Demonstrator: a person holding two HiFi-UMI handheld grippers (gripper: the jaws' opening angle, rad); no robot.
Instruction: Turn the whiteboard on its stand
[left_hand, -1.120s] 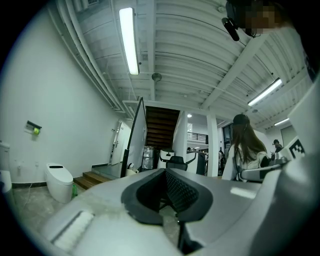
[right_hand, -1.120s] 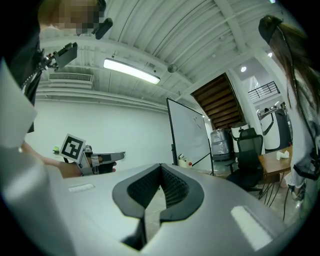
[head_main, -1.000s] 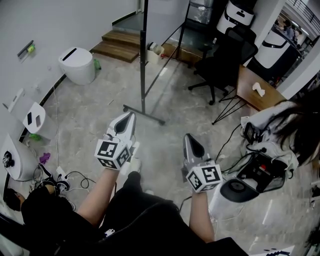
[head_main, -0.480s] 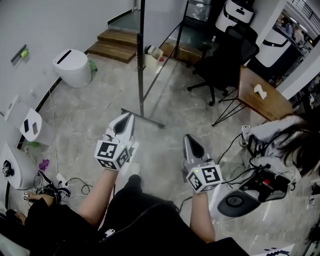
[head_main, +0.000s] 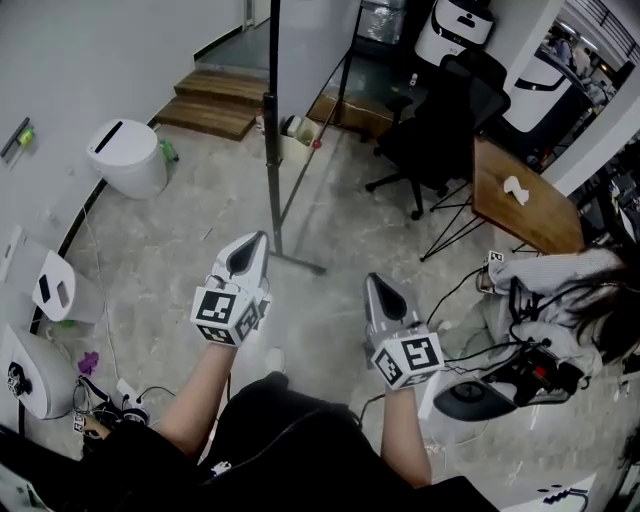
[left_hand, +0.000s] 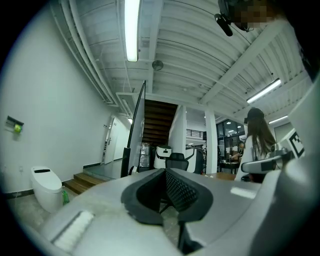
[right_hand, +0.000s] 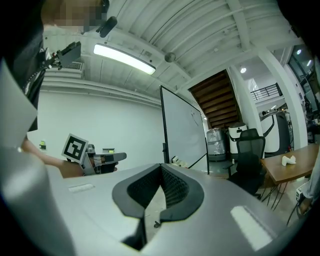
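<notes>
the left gripper (head_main: 256, 240) has its jaws pressed together with nothing between them, and it points level across the room. the right gripper (head_main: 377, 282), just beside it, is closed the same way and holds nothing. the whiteboard (head_main: 270, 120) stands ahead of both grippers and apart from them. from the head view it is edge-on, a dark upright frame rising from a base bar (head_main: 295, 262) on the grey floor (head_main: 180, 230). a black office chair (head_main: 440, 130) and a wooden table (head_main: 520, 200) stand off to the right, and wooden steps (head_main: 215, 100) lie behind the board.
</notes>
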